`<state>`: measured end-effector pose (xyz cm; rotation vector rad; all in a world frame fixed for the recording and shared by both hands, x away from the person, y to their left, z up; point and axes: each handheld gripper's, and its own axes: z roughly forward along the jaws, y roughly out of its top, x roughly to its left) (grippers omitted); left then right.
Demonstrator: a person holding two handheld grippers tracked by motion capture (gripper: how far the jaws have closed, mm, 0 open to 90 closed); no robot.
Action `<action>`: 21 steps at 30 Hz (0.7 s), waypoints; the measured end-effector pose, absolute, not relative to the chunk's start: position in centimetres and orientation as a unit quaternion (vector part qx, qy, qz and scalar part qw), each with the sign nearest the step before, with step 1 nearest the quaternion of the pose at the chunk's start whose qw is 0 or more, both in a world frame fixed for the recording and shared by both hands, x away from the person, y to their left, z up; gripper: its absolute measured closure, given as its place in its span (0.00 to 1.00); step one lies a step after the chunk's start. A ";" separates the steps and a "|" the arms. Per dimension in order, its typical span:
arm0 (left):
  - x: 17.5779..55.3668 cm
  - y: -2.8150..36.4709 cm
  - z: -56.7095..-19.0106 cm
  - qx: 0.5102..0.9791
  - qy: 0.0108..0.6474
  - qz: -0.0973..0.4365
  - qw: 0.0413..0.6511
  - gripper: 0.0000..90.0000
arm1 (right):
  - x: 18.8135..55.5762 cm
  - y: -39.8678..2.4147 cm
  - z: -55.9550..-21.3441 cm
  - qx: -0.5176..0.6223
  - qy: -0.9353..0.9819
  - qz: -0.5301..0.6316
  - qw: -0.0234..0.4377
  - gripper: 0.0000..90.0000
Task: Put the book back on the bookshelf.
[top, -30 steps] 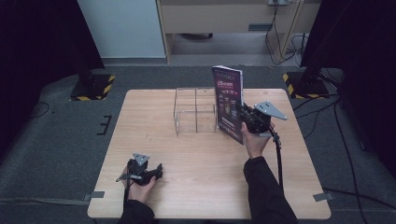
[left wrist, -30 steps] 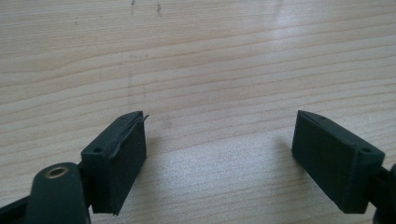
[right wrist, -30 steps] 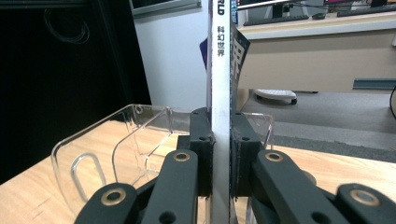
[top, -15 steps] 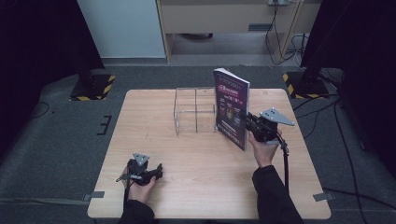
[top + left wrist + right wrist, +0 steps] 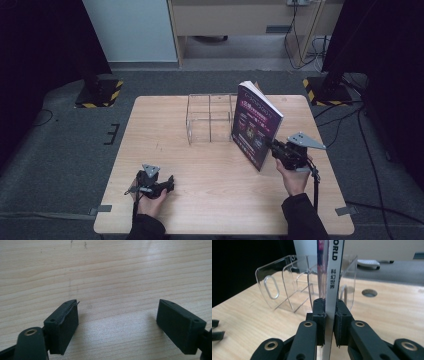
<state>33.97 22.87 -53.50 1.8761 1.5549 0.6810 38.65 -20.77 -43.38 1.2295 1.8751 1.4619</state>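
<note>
Gripping a magazine (image 5: 256, 126) by its spine, the right gripper (image 5: 273, 145) is holding it upright above the wooden table (image 5: 200, 200), just beside the clear acrylic rack (image 5: 210, 119) and outside it, so getting it into a compartment seems to be what is left. Its jaws are pinching the spine tightly, while the left gripper (image 5: 170, 183) is resting on the table near the front edge, jaws spread and empty.

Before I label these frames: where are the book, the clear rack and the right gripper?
book (image 5: 256, 125): high view, front cover.
clear rack (image 5: 209, 120): high view, front wall.
right gripper (image 5: 329, 312): right gripper view, between pads clamping the book's spine.
</note>
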 end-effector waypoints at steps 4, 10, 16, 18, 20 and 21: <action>34.0 22.9 -53.5 0.707 0.586 0.257 0.301 0.19 | 38.2 -21.0 -43.9 0.449 0.688 0.525 0.223 0.90; 34.0 22.9 -53.5 0.707 0.586 0.256 0.301 0.19 | 37.8 -21.0 -43.9 0.448 0.688 0.526 0.222 0.88; 34.0 22.9 -53.5 0.707 0.586 0.256 0.300 0.19 | 38.0 -20.8 -42.7 0.442 0.688 0.528 0.230 0.86; 34.0 22.9 -53.5 0.707 0.586 0.256 0.300 0.18 | 38.7 -20.8 -42.2 0.447 0.685 0.528 0.230 0.86; 34.0 22.9 -53.5 0.707 0.586 0.256 0.300 0.18 | 38.9 -20.8 -42.1 0.448 0.686 0.526 0.231 0.86; 34.0 22.8 -53.5 0.707 0.587 0.256 0.300 0.18 | 39.6 -20.7 -41.9 0.455 0.686 0.521 0.228 0.84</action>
